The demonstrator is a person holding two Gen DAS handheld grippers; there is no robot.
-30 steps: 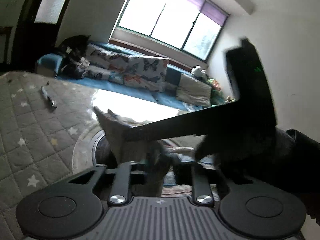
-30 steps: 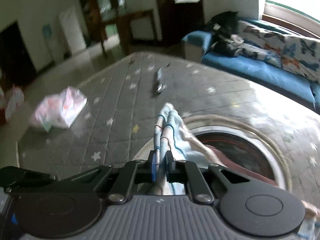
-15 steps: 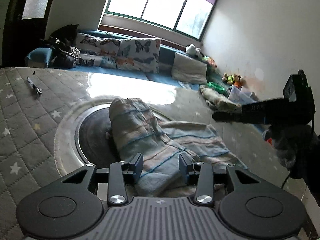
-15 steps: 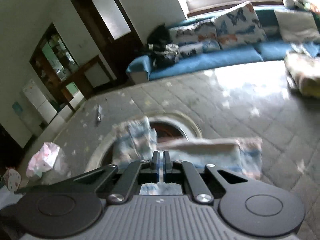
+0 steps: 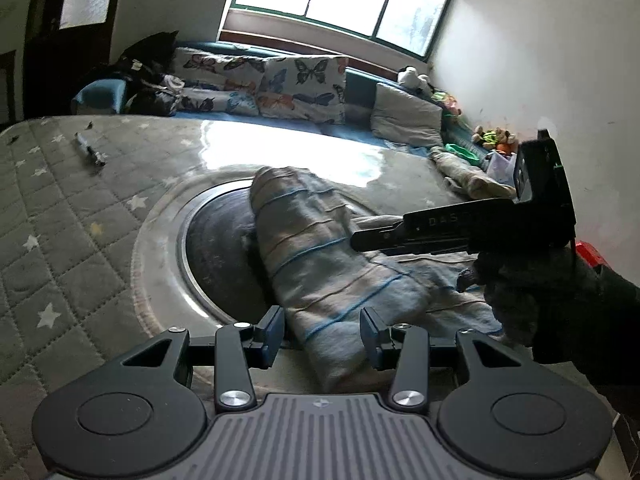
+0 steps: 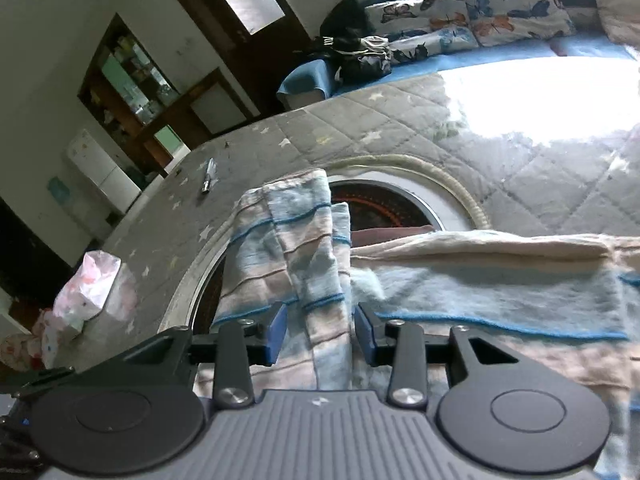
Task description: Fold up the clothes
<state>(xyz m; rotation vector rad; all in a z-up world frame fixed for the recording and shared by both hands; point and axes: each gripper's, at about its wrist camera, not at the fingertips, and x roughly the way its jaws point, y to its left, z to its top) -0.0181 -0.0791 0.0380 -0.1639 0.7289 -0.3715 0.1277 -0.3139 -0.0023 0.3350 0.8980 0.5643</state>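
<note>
A blue and beige striped cloth (image 5: 316, 248) lies folded on the grey quilted surface (image 5: 60, 240), partly over a round dark recess (image 5: 220, 240). My left gripper (image 5: 322, 332) is low over the cloth's near end. Its jaws are opening, with a thick fold between the pads and not pinched. My right gripper (image 5: 356, 240), held by a gloved hand (image 5: 532, 292), reaches in from the right above the cloth. In the right wrist view the striped cloth (image 6: 480, 288) spreads flat. The right gripper (image 6: 320, 330) is opening astride a narrow fold, its pads clear of it.
A pen-like object (image 5: 91, 152) lies on the quilt at far left. A crumpled pink and white bag (image 6: 90, 292) sits near the surface's edge. A blue sofa with butterfly cushions (image 5: 280, 84) runs behind. More fabric (image 5: 468, 176) lies at far right.
The cloth, held up in both shut grippers a second ago, now lies laid over on the surface. Both sets of jaws have parted. The right gripper swung to the right and down.
</note>
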